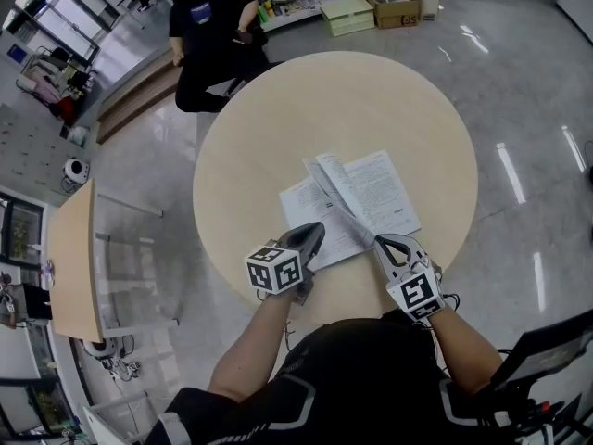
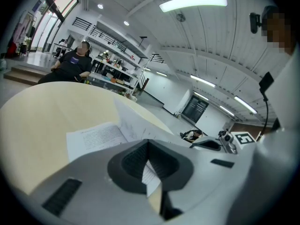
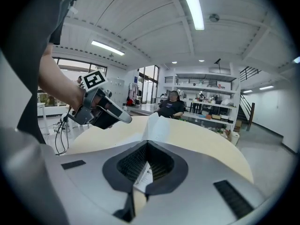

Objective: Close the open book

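Observation:
An open book [image 1: 375,188] lies on the round, pale wooden table [image 1: 278,109], nearer its front edge. A few of its leaves [image 1: 335,193] stand up along the spine, between the left page [image 1: 301,207] and the right page. My left gripper [image 1: 318,229] is shut, its tip over the left page's near edge. My right gripper [image 1: 378,241] is shut too, its tip at the near end of the raised leaves. The left gripper view shows print under its shut tips [image 2: 148,141]. In the right gripper view the raised leaves [image 3: 157,125] stand just beyond the shut tips [image 3: 147,143].
A person in black [image 1: 208,35] sits on the floor beyond the table's far edge. Boxes and stacked books [image 1: 371,7] lie on the floor at the back. A smaller wooden table [image 1: 74,258] stands at the left. Shiny grey floor surrounds the table.

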### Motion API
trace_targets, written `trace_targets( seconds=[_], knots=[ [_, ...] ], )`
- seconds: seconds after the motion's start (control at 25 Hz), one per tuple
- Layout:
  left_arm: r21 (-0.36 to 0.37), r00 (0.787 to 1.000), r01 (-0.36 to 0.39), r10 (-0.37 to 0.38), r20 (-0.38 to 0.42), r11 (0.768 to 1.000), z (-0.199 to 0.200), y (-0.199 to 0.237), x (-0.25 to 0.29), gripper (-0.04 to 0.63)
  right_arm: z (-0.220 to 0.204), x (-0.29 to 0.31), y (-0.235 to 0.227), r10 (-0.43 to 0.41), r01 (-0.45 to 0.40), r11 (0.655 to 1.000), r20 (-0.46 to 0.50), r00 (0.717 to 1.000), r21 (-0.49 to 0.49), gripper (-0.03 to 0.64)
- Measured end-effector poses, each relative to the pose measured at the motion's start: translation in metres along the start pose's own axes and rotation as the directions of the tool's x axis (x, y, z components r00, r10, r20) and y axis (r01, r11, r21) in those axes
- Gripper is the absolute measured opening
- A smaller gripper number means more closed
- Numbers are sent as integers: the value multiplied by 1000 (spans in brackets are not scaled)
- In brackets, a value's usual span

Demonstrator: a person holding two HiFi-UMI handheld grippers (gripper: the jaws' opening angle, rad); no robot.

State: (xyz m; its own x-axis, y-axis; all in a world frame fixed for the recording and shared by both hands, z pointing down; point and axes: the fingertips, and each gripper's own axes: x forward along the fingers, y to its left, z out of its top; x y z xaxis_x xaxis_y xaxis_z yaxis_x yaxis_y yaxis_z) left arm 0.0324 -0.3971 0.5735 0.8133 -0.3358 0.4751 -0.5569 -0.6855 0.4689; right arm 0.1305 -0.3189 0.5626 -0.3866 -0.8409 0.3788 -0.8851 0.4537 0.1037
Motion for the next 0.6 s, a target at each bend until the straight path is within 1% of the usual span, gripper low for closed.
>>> trace_targets(
  seconds=[0.12, 0.28, 0.4, 0.6],
  knots=[
    [10, 1000, 20, -20, -16, 1000, 0, -10, 7, -12, -8, -7, -13, -32, 32, 995, -2, 999, 95, -2],
    [25, 998, 37, -36, -48, 999, -4, -21, 18, -11, -22, -12, -31, -62, 60, 973, 4, 998, 223, 0],
    [39, 996, 48, -45, -71, 998, -6, -27, 22, -12, -30, -15, -43, -90, 82, 948, 12, 996, 309, -2],
    [59, 993, 51, -45, -113, 997, -13, -29, 30, -12, -50, -16, -61, -124, 106, 891, 13, 992, 442, 0]
  ],
)
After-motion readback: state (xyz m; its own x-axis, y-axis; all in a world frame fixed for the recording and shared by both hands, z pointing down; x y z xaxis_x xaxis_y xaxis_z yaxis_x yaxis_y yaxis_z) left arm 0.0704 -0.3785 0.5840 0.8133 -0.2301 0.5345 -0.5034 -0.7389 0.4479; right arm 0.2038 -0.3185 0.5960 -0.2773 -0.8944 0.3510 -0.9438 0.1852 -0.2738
